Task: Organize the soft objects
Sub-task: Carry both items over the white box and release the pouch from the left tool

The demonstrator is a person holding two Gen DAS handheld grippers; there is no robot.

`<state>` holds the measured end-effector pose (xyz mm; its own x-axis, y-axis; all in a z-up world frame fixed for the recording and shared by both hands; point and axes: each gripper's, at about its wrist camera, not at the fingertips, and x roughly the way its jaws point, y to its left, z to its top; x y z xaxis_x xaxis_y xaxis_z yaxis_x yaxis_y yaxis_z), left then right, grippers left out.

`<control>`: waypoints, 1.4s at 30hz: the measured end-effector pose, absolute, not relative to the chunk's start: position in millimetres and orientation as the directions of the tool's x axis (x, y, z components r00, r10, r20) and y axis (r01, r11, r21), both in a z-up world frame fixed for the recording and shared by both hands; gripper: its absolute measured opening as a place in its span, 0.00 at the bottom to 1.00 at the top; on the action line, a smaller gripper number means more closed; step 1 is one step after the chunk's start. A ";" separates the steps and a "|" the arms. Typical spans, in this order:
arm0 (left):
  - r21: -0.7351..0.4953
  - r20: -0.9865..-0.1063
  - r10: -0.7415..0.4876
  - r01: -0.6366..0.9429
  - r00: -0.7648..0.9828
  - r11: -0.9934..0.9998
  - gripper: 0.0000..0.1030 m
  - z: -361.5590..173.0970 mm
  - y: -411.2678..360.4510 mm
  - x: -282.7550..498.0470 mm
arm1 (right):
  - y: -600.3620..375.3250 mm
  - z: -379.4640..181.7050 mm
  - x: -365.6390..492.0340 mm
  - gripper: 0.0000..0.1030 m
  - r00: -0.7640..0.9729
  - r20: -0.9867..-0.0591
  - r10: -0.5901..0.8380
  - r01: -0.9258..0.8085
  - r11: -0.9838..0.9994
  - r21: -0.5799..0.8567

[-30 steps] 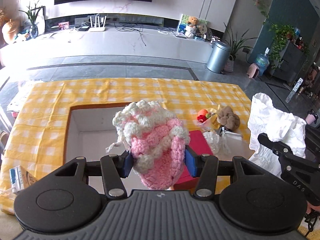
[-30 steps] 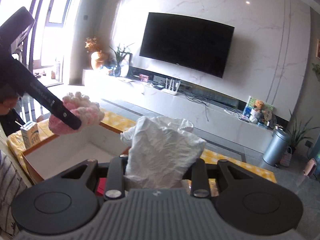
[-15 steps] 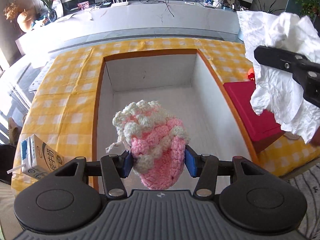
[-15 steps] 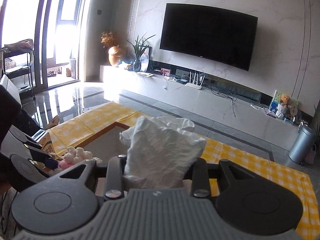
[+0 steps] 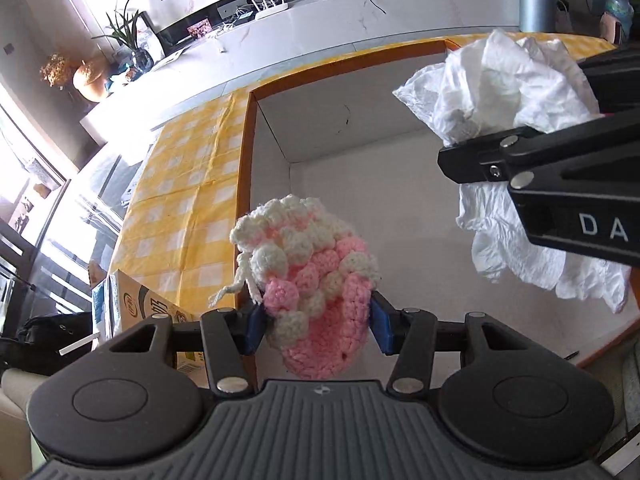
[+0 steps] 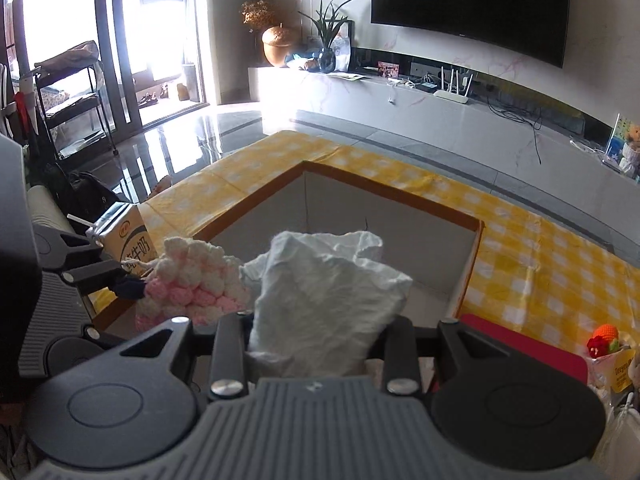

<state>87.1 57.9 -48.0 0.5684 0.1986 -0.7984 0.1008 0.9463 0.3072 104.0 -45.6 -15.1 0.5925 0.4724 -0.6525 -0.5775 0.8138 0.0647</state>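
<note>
The pink-and-white crochet pouch (image 5: pixel 310 300) sits pinched between the blue pads (image 5: pixel 256 330) of the left gripper (image 5: pixel 316 330), hanging over the near part of the open white-lined box (image 5: pixel 360 128). Beside it, over the box's right side, the crumpled white cloth (image 5: pixel 508 92) is clamped in the narrowly set jaws of the right gripper (image 6: pixel 316 344). Both soft things hang above the box's bare floor, so the step in hand looks like delivery into the box. The next move likely calls for lowering each load and spreading the jaws, keeping the two grippers apart. The box rests on a yellow checked tablecloth (image 5: pixel 192 200), with a milk carton (image 6: pixel 128 240) just outside its left wall.
</note>
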 end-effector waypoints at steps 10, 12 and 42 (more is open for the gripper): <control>0.258 -0.761 0.089 0.174 0.643 0.950 0.95 -51.2 55.4 72.5 | -47.0 -15.6 101.4 0.32 0.581 -0.673 0.458 -0.579 0.813 0.054; 0.218 -0.742 0.050 0.170 0.668 0.961 0.96 -45.6 60.5 68.1 | -45.6 -18.8 101.9 0.32 0.570 -0.682 0.459 -0.580 0.812 0.061; 0.133 -0.660 0.140 -0.068 0.738 0.989 0.98 -12.9 128.5 55.5 | 17.0 -69.8 124.6 0.34 0.417 -0.867 0.273 -0.574 0.819 -0.019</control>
